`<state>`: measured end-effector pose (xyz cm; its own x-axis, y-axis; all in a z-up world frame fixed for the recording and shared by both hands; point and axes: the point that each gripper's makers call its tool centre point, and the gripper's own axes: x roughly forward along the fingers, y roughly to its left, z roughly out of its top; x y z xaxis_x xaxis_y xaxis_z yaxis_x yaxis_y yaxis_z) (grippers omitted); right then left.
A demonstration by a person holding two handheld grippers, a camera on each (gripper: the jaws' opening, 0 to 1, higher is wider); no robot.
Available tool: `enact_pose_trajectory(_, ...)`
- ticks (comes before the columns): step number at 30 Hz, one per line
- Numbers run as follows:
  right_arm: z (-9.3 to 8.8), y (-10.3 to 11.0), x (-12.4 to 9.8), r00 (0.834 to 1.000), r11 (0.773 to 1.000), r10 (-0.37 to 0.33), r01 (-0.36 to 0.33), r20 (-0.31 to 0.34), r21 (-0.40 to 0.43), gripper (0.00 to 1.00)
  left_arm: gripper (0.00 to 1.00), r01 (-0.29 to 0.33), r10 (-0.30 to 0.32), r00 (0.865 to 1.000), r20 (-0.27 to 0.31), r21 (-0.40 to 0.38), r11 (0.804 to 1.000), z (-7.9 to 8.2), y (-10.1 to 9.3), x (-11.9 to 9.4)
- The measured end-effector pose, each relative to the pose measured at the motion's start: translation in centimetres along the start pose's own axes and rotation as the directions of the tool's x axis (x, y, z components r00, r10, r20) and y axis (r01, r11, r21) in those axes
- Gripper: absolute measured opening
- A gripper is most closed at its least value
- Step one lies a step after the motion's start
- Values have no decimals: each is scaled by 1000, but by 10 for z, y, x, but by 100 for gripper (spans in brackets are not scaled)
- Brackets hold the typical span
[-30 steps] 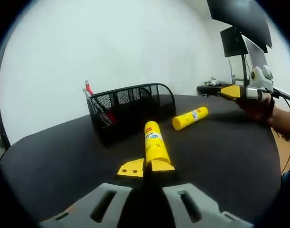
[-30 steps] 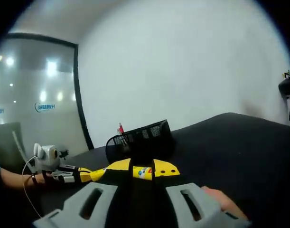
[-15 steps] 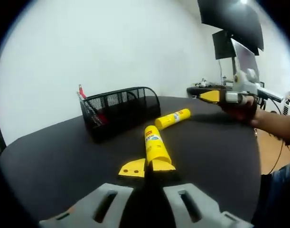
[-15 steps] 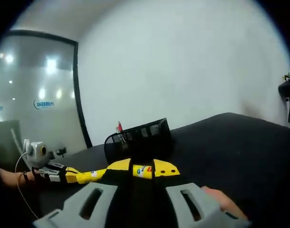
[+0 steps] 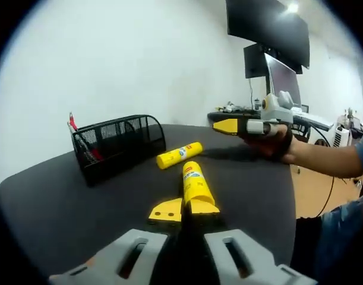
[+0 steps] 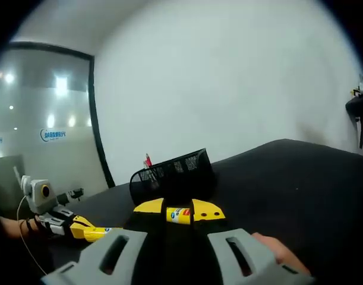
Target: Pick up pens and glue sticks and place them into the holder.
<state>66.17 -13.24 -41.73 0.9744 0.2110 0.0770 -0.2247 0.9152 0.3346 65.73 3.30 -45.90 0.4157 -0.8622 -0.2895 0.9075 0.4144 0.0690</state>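
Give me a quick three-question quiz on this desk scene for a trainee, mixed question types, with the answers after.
1. True or false: the left gripper is shut on a glue stick.
2. The loose glue stick lies: A) inside the holder; B) on the table, between the mesh holder and the right gripper; C) on the floor.
3. Fill in: the item sticking up from the mesh holder is coloured ____.
Key: 1 true; 2 B; 3 red.
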Motion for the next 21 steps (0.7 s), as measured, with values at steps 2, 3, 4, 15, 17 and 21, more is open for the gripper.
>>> enact_pose_trajectory(2, 0, 2, -1, 1000, 1000, 6, -6, 0, 5, 13, 0, -2, 2, 1000, 15, 0, 1000, 6, -1, 0)
enact_pose_trajectory(3, 0, 2, -1, 1000, 1000, 6, -6, 0, 5, 13, 0, -8, 8, 1000, 24, 11, 1000, 10, -1, 0)
enact_pose_trajectory(4, 0, 2, -1, 1000, 1000, 7, -7, -1, 5, 13, 0, -17, 17, 999, 36, 20, 1000, 14, -1, 0)
enact_pose_trajectory(15, 2, 3, -3, 1000, 1000, 9, -9, 12, 28, 13, 0, -8, 5, 997, 71, 42, 999, 35, -11, -1)
enact_pose_trajectory(17, 2, 4, -4, 1000, 1000, 9, -9, 14, 28, 13, 0, -6, 4, 998, 68, 43, 999, 35, -13, 0)
enact_pose_trajectory(21, 2, 5, -5, 1000, 1000, 10, -10, 15, 30, 13, 0, -6, 3, 998, 67, 42, 999, 35, -16, -1)
